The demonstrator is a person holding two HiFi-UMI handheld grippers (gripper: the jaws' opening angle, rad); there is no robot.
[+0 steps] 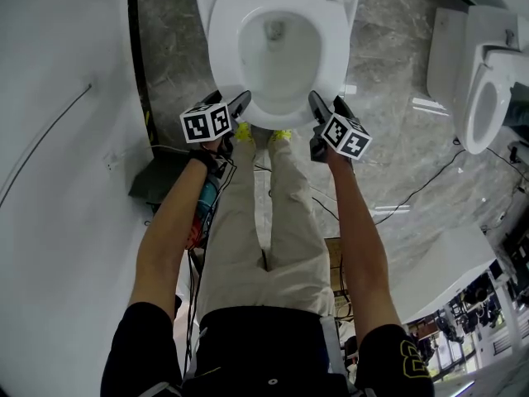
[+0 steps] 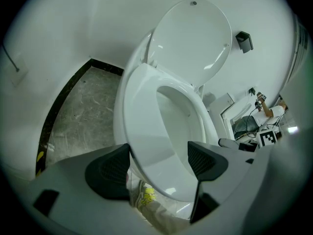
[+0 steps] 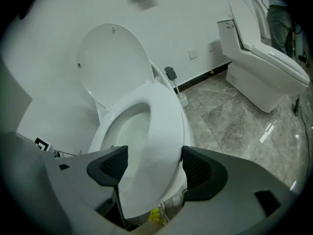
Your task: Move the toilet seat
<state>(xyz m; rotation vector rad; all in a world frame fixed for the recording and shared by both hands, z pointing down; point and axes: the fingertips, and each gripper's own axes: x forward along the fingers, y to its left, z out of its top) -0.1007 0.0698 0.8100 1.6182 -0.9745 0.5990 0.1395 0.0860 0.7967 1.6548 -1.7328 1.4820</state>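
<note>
Clamped wide, left gripper [image 1: 240, 102] and right gripper [image 1: 316, 104], on the two front corners of the white oval plastic toilet seat [image 1: 223, 48], down over the white ceramic bowl [image 1: 277, 64]. Behind, round white lid [image 2: 193, 38] standing upright against the wall. Farther right, second white toilet [image 1: 483, 98].

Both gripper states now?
left gripper: closed on the toilet seat, front rim.
right gripper: closed on the same toilet seat, other side.
</note>
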